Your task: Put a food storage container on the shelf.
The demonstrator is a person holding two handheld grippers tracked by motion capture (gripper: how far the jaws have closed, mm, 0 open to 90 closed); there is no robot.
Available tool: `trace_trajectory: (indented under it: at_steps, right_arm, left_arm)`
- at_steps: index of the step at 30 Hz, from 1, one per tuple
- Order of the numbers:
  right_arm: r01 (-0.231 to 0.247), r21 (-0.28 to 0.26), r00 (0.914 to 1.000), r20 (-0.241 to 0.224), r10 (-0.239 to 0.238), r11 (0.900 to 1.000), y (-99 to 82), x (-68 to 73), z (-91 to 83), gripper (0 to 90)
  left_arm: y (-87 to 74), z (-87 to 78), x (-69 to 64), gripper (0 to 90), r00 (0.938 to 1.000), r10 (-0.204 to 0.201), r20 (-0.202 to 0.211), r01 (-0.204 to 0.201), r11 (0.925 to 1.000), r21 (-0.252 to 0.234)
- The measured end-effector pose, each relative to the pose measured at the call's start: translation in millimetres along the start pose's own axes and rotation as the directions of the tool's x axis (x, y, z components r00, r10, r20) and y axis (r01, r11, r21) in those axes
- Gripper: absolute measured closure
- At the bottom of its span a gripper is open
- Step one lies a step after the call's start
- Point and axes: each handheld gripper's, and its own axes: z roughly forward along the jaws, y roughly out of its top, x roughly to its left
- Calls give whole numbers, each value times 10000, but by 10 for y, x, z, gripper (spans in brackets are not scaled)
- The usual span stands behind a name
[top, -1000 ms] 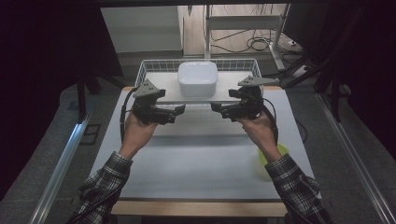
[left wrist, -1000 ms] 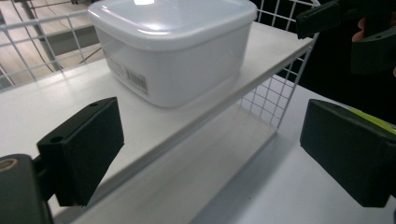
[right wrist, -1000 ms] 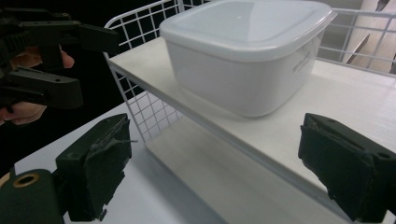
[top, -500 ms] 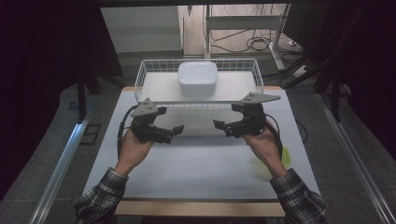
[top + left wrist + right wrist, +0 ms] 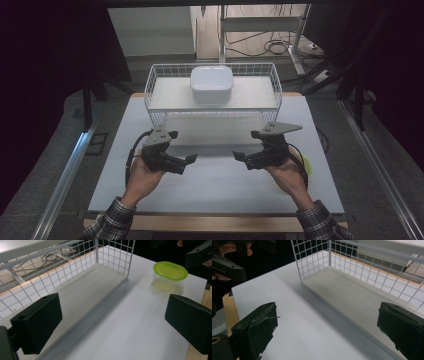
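Fingers [image 5: 37, 320] wide on both sides, just been opening, nothing between them. The left gripper [image 5: 192, 160] and right gripper [image 5: 239, 156] face each other low over the table [image 5: 215, 192]. Straight ahead of the left fingers, just beside the right hand, sits the green-lidded tub [image 5: 170, 271]. It looks light, thin-walled and slick, so pinch gently across its narrow sides, under the lid rim. Farther out stands the wire rack [image 5: 155, 95].
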Motion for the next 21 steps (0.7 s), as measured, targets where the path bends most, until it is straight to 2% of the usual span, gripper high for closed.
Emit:
trace_trajectory:
  at_steps: [10, 12, 15, 21]
  right_arm:
    - [-359, 231, 9993, 153, 355, 9991, -242, 23, -92, 29]
    - [-423, 174, 9986, 330, 417, 9990, -292, 29, -121, 19]
    - [-587, 41, 9965, 590, 584, 9983, -371, 36, -168, 2]
    - [-865, 196, 9942, 662, 850, 9961, -547, 58, -219, 1]
  left_arm:
    - [-273, -32, -155, 0, 9993, -328, 199, 327, 9995, 52]
    - [-348, -40, -160, 0, 9994, -312, 116, 312, 9995, 14]
    - [-456, -61, -167, 7, 9993, -240, -300, 241, 9997, 42]
    - [-646, -119, -191, 10, 9984, -430, -357, 434, 9990, 122]
